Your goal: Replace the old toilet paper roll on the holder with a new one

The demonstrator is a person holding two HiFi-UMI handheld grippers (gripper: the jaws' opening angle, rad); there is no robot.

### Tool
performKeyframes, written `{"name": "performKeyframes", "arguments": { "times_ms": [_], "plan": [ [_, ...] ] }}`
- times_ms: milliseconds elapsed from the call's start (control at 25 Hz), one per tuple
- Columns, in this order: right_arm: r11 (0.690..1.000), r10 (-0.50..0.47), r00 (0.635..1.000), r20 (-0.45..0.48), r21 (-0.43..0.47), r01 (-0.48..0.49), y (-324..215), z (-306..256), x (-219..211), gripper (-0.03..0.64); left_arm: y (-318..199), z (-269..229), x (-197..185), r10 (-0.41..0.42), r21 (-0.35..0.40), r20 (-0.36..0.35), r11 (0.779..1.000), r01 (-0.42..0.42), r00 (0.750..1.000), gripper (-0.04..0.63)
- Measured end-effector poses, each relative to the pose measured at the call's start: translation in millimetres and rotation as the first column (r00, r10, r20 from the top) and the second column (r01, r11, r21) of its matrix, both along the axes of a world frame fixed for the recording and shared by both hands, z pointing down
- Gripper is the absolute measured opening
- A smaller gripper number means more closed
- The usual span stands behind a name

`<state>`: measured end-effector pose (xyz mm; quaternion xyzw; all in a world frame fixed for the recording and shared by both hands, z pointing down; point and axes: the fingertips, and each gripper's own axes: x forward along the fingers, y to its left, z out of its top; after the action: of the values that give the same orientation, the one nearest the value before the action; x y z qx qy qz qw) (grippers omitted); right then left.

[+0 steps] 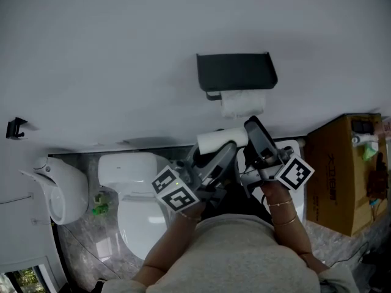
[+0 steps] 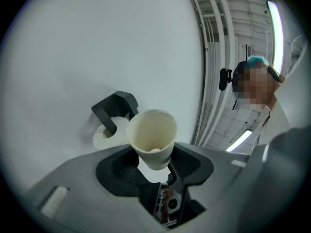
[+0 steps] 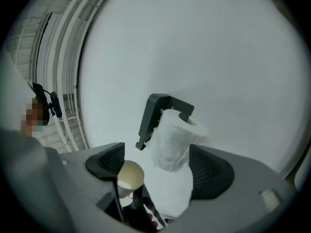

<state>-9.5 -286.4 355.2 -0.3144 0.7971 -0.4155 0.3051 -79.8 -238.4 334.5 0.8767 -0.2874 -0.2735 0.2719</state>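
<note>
A black wall holder [image 1: 235,71] carries a white toilet paper roll [image 1: 242,102] with a ragged loose edge. My left gripper [image 1: 227,146] is shut on a cream hollow cardboard tube [image 1: 221,139], held just below the holder. In the left gripper view the tube [image 2: 151,132] points end-on between the pads, with the holder [image 2: 116,103] and roll [image 2: 106,135] beyond it. My right gripper [image 1: 252,126] is open, with its tips close under the roll. In the right gripper view the roll [image 3: 175,135] stands ahead of the gripper [image 3: 158,171], between its wide jaws, and the tube's end [image 3: 130,174] shows low at the left.
A white toilet [image 1: 137,206] stands below, and another white fixture [image 1: 58,191] is at the left. A cardboard box [image 1: 342,170] with small items on top sits at the right. A small black hook [image 1: 16,127] is on the wall. A person [image 2: 255,81] stands behind.
</note>
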Motion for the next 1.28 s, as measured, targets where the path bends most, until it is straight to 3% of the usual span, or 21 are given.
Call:
{"name": "performKeyframes", "arguments": {
  "times_ms": [360, 480, 560, 920, 1280],
  "plan": [
    [0.986, 0.068, 0.995, -0.075, 0.157, -0.056, 15.8, -37.6, 8.9, 0.337, -0.1, -14.8, 5.1, 0.033, 0.047, 0.013, 0.998, -0.033, 0.999, 0.212],
    [0.970, 0.101, 0.986, -0.135, 0.233, -0.067, 19.4, -50.7, 14.5, 0.209, -6.3, -20.6, 8.1, 0.017, 0.070, 0.029, 0.997, -0.019, 0.999, 0.212],
    [0.964, 0.104, 0.983, -0.154, 0.261, -0.061, 20.6, -55.3, 15.1, 0.166, -9.6, -24.6, 7.4, 0.006, 0.087, 0.040, 0.996, -0.009, 0.999, 0.212],
    [0.928, 0.124, 0.971, -0.203, 0.370, -0.042, 22.4, -79.0, 10.2, 0.121, -18.5, -43.3, 1.4, -0.065, 0.171, 0.120, 0.984, 0.044, 0.991, 0.212],
    [0.889, 0.114, 0.965, -0.238, 0.458, 0.008, 22.6, -92.4, 2.7, 0.019, -28.3, -56.5, -8.2, -0.125, 0.222, 0.106, 0.970, 0.099, 0.986, 0.212]
  ]
}}
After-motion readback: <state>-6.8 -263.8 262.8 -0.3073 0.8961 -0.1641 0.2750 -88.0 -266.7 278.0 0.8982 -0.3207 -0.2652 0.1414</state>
